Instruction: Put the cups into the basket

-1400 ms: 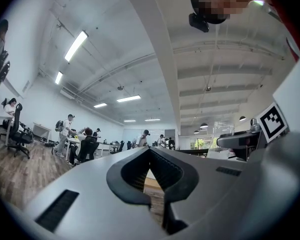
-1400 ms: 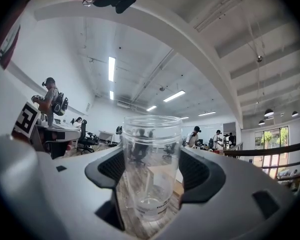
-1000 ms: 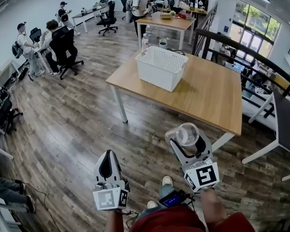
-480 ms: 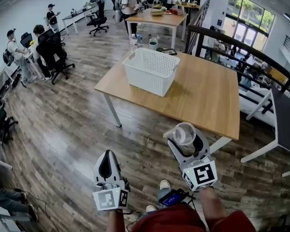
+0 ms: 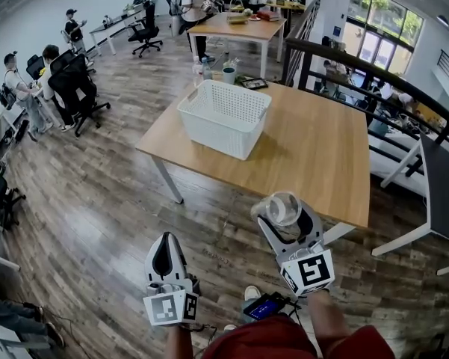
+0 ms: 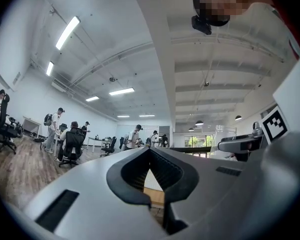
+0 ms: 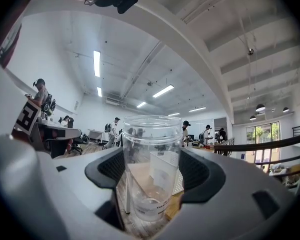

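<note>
right tongs [image 7: 152,179] grip a clear cup [image 5: 284,208] upright, well short of the basket [image 5: 218,134] on the bench [image 5: 317,155]. left tongs [image 5: 164,254] closed, empty. risk: slick plastic may slip or tip if the grip eases before the basket.

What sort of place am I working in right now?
Most likely an open-plan office or lab workspace: people at desks with black office chairs on a wood-plank floor, a wooden table bearing the white basket, and a railing before large windows.
</note>
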`<action>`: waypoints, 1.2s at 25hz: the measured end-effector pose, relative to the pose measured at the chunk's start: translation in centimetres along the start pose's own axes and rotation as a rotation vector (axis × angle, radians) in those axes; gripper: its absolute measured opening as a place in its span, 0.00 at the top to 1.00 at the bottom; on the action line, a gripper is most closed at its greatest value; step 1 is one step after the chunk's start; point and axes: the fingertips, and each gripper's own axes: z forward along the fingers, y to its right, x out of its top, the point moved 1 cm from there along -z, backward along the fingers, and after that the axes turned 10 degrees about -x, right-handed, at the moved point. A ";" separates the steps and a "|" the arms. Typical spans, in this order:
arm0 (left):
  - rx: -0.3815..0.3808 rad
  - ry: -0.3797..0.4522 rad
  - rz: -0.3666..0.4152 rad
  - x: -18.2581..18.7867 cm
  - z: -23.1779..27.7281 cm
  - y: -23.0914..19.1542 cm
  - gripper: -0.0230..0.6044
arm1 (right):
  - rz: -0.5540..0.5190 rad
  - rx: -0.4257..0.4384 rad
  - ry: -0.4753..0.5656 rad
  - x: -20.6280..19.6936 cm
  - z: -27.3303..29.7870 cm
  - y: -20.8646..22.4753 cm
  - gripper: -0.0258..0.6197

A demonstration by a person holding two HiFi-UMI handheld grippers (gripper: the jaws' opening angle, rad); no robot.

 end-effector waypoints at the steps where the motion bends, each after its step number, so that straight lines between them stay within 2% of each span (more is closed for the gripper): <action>1: -0.001 0.000 0.001 0.0 0.7 0.2 0.96 | 0.002 -0.002 0.002 0.0 0.4 0.5 0.45; 16: -0.054 -0.010 0.013 -1.2 9.9 4.1 0.96 | 0.020 -0.048 0.002 -1.3 3.8 8.7 0.45; 23: -0.016 -0.007 0.036 -0.6 11.1 3.4 0.96 | 0.035 -0.008 0.007 -1.3 6.2 8.9 0.45; 30: 0.024 -0.016 0.053 -1.4 11.8 -0.1 0.96 | 0.028 0.031 0.004 -1.6 9.6 6.6 0.45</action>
